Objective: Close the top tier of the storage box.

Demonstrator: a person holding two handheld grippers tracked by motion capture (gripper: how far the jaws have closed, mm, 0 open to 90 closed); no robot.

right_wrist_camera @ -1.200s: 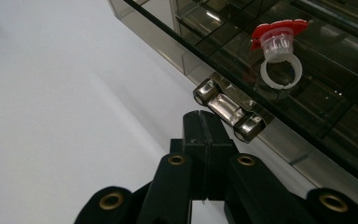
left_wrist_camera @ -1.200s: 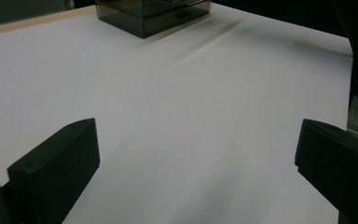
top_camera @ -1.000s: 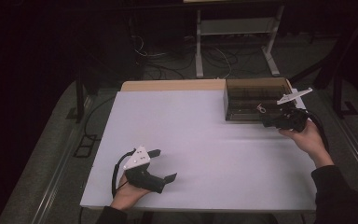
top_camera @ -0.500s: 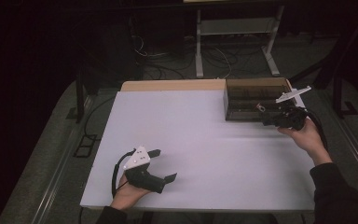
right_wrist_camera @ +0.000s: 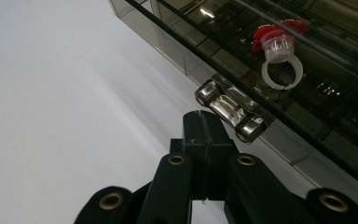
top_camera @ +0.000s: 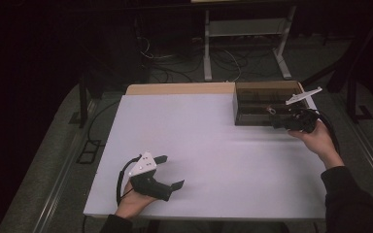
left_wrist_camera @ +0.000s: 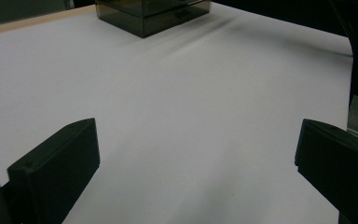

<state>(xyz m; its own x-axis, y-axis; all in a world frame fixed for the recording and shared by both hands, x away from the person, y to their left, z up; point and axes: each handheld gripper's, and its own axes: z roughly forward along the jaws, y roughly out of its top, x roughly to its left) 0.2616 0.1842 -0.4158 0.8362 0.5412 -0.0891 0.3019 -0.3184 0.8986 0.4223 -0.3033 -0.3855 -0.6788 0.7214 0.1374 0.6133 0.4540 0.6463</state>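
A: How far is the work, as you see it?

B: Near the beginning, I think. The box (top_camera: 267,103) of dark clear plastic stands at the far right of the bench (top_camera: 209,145), and its lid looks down. The metal latch (right_wrist_camera: 230,109) on the front wall looks not yet undone.

A: And the right tool?

B: The right tool (right_wrist_camera: 200,122) has its jaws fully together, with nothing between them. In the right gripper view the tips are just in front of the latch, very near or touching; I cannot say which. From above, the same tool (top_camera: 278,122) is at the front wall of the box.

A: Is something inside the box?

B: Yes, a ring (right_wrist_camera: 279,56) of clear plastic with a red top. It seems to lie under the lid, in one compartment, but the reflections make this hard to read.

A: What does the left tool do?

B: The left tool (top_camera: 170,172) is at the near left of the bench, well apart from the box. Its jaws stand wide and hold nothing; between them is bare bench.

A: So what is left?

B: Almost all, by my judgement: push the latch open, lift the lid, then reach the ring. The left tool may be needed to keep the box steady.
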